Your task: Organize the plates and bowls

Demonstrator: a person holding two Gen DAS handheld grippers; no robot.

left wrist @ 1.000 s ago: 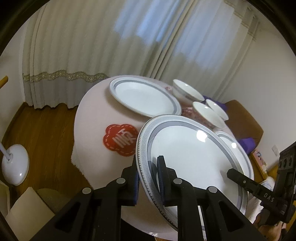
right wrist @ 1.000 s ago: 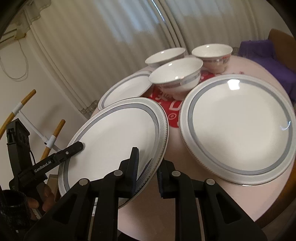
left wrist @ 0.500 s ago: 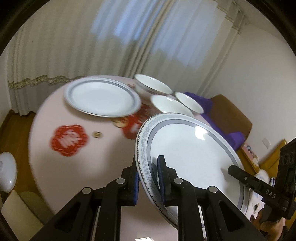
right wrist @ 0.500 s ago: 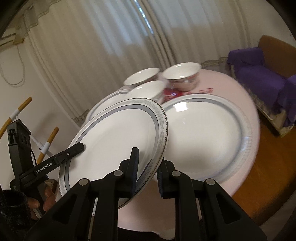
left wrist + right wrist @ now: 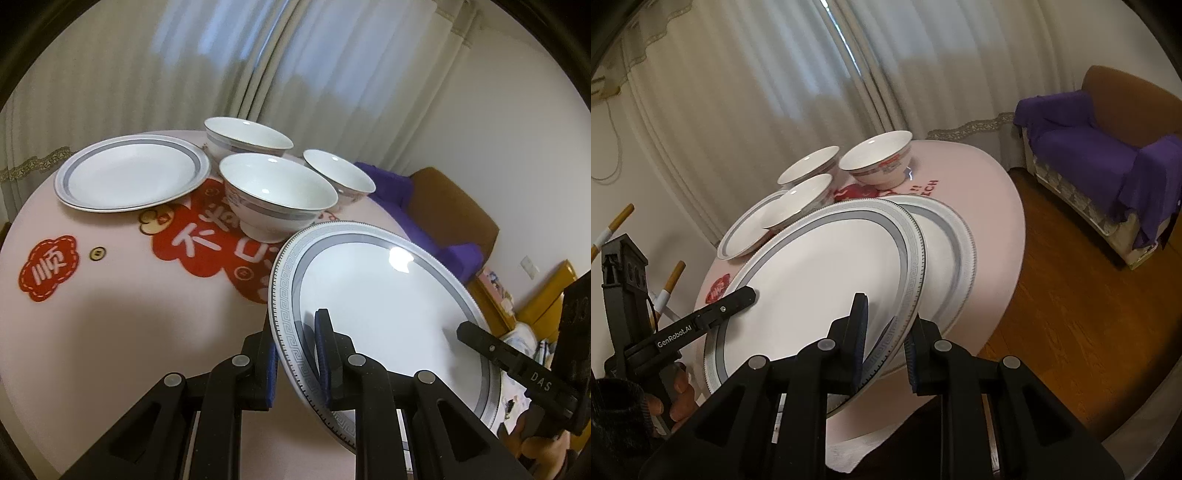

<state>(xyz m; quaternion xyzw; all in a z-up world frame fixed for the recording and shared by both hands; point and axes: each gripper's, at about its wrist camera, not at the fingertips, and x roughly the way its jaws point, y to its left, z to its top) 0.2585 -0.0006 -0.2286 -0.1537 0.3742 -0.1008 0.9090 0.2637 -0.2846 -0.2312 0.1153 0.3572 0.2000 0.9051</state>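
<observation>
At the bottom of both views my two grippers clamp the same large plate (image 5: 376, 314), each from an opposite edge. My left gripper (image 5: 295, 354) bites the plate's patterned rim at lower centre of the left wrist view, one blue pad under the rim and one on top. My right gripper (image 5: 884, 339) pinches the opposite rim at lower centre of the right wrist view, again a pad on each face. The plate sits tilted, lifted clear of the pink round table (image 5: 110, 325).

In the right wrist view, a second large plate (image 5: 955, 254) lies flat on the table just behind and partly under the held one, right of centre. Past it, toward upper centre, three white bowls (image 5: 277, 203) stand close together on a red printed patch. In the left wrist view, a smaller grey-banded plate (image 5: 129, 173) lies flat at upper left beside the bowls. Pale curtains (image 5: 221, 66) fill the top, and a brown sofa with a purple cover (image 5: 1108, 155) stands at right.
</observation>
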